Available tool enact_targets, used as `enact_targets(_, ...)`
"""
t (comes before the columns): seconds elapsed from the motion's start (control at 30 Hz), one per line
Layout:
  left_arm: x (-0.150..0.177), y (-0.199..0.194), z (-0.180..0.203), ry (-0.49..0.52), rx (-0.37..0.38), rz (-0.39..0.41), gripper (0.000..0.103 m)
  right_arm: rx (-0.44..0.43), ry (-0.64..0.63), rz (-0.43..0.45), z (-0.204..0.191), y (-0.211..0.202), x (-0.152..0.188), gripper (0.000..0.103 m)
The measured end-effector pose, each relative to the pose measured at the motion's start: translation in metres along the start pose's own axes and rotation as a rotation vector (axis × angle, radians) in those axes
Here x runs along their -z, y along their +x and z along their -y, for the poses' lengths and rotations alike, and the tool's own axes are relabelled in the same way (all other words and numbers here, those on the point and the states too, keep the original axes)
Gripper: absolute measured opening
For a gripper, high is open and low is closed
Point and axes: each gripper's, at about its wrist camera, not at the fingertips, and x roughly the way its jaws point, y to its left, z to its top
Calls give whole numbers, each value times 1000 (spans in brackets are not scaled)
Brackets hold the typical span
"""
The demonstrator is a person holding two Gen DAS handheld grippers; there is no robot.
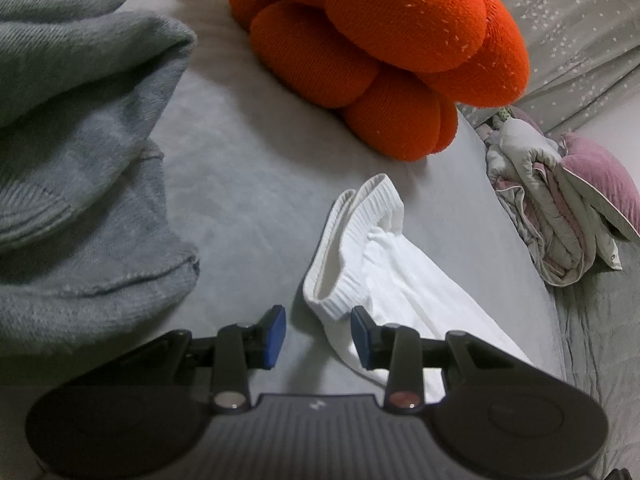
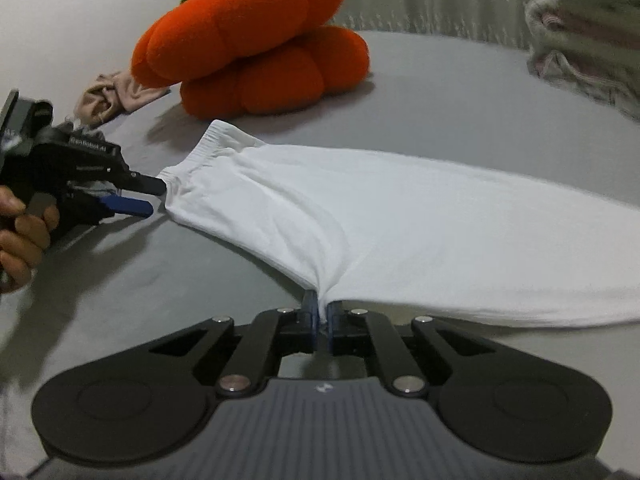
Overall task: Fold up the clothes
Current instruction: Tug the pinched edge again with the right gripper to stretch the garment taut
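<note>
A white garment with an elastic waistband lies flat on the grey bed. My right gripper is shut on the garment's near edge, pinching a fold of cloth. My left gripper is open, its jaws apart just at the waistband's near corner; the right blue pad touches the cloth. In the right wrist view the left gripper shows at the waistband's left corner, open, held by a hand.
An orange pumpkin cushion sits beyond the garment. A grey knit sweater is piled at left. A folded quilt lies at right. A beige cloth lies by the cushion.
</note>
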Motion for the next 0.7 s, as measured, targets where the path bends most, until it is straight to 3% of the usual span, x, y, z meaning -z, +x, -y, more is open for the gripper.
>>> enact_targets(0.27, -1, -1, 0, 15, -24, 6, 25, -64, 116, -12, 15, -4, 5, 5)
enact_targets(0.4, -2, 0, 1, 21, -31, 10, 23, -52, 124, -15, 13, -3, 8, 5)
enact_targets(0.47, -2, 1, 1, 20, -33, 11, 23, -56, 139, 0, 12, -3, 9, 12)
enact_targets(0.7, -2, 1, 1, 22, -34, 11, 23, -58, 141, 0, 12, -2, 10, 13)
